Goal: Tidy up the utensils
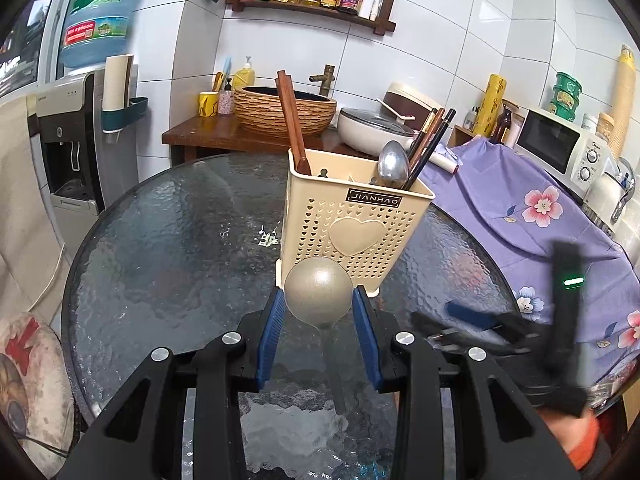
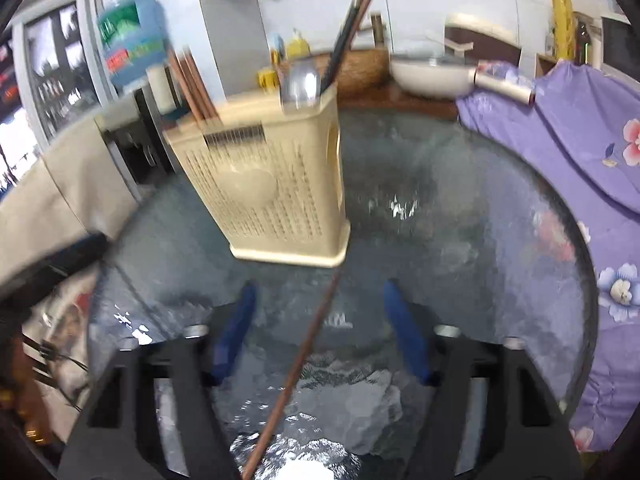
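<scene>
Two grippers were working: the left gripper pinched a metal spoon by its bowl, just before the utensil caddy. Smooth, rigid steel, likely slippery; the handle looked safer. Right gripper stood open over a thin chopstick on the glass table.

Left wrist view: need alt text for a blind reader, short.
The left gripper holds a metal spoon by its bowl between blue pads, above a round glass table. Just beyond stands a beige perforated utensil holder with chopsticks and another spoon in it. The right gripper shows blurred at the right.
</scene>
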